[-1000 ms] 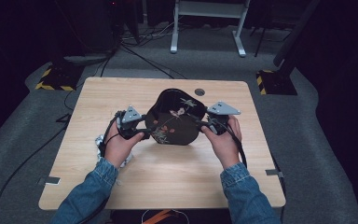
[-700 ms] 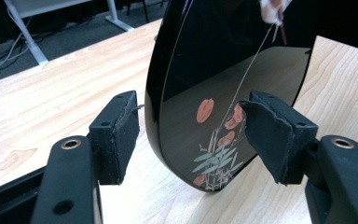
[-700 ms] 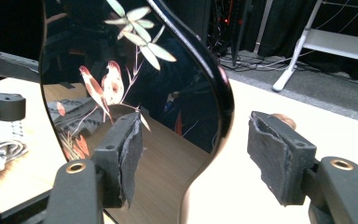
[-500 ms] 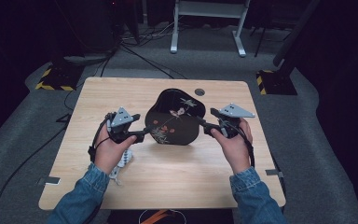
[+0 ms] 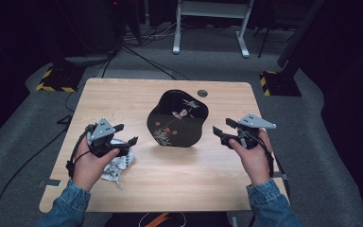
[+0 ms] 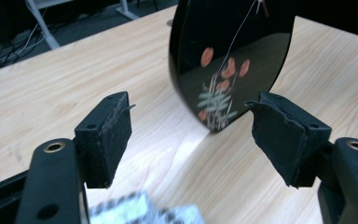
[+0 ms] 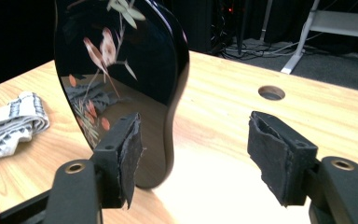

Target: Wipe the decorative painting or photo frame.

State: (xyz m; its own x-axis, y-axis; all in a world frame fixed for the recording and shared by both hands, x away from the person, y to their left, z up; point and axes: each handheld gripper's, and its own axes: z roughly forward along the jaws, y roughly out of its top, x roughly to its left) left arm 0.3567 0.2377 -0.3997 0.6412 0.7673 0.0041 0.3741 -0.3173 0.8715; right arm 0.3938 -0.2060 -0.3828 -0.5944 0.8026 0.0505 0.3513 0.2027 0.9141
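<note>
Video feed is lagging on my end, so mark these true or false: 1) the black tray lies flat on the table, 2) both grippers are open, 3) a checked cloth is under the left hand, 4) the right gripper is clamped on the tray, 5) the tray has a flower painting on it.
1) False: the black tray stands upright on its edge on the table.
2) True: the left gripper and the right gripper both have jaws apart, nothing between them.
3) True: the checked cloth lies under the left hand.
4) False: it is clear of the tray.
5) True.
</note>
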